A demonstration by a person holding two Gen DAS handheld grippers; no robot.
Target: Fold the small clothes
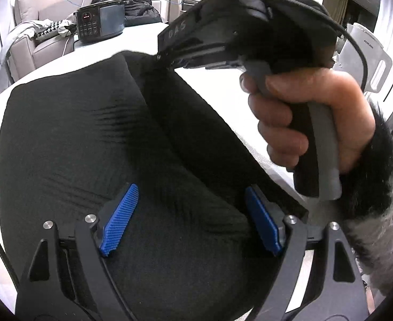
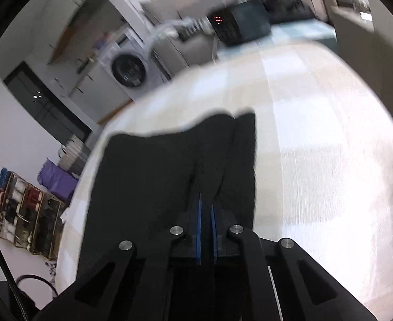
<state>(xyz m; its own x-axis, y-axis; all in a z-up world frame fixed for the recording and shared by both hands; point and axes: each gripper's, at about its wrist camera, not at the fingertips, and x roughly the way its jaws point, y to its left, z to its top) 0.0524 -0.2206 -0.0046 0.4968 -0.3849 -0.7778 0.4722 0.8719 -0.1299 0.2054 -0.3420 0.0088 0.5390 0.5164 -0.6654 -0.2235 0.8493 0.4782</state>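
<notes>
A small black ribbed garment [image 1: 94,139] lies on the white table [image 1: 94,50]. My left gripper [image 1: 188,214] is open, its blue pads [image 1: 120,218] hovering over the near part of the cloth. My right gripper, held by a hand [image 1: 303,123], appears in the left wrist view at the cloth's far right edge and lifts a fold of it. In the right wrist view the right gripper [image 2: 206,227] is shut on the black garment [image 2: 148,176], pinching a raised fold between its blue pads. The right wrist view is blurred.
A black appliance with a red display [image 1: 97,24] stands at the table's far end, with dark clothes [image 1: 135,0] behind it. A washing machine [image 2: 128,71] and a rack of spools [image 2: 25,214] stand off the table's left side. The table [image 2: 316,133] extends right of the cloth.
</notes>
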